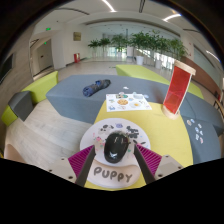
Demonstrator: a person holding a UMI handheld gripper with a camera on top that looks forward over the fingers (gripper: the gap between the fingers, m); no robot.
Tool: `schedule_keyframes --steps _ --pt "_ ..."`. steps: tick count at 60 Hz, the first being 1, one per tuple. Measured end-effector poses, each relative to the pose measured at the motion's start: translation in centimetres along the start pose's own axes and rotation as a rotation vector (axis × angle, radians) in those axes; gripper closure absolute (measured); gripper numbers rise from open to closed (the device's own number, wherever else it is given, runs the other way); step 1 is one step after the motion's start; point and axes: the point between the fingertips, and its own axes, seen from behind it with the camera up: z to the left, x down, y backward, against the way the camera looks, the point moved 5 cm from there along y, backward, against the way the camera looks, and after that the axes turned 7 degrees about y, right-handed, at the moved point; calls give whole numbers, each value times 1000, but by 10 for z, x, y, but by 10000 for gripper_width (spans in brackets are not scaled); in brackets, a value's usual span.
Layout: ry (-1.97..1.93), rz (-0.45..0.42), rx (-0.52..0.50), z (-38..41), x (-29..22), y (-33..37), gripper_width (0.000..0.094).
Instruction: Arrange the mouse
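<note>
A black mouse (117,148) sits between my fingers, over a round white mouse pad (108,176) printed with "PUPPY". The pad lies on the yellow part of the table (170,140). My gripper (117,152) is closed in on the mouse, with both fingertips against its sides. The magenta pads show at either side of it. Whether the mouse rests on the pad or hangs just above it I cannot tell.
Beyond the fingers lie a white sheet with small pictures (128,101), a dark blue bundle (96,87) on the grey table part, and an upright red box (178,88) to the right. A grey chair (20,105) stands at the left. Potted plants line the far wall.
</note>
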Motion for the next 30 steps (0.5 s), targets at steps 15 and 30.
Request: schedule_keyframes --steps 15,30 --pt "36 -113 -10 35 16 119 105" --pt "-15 -159 43 21 51 149 95"
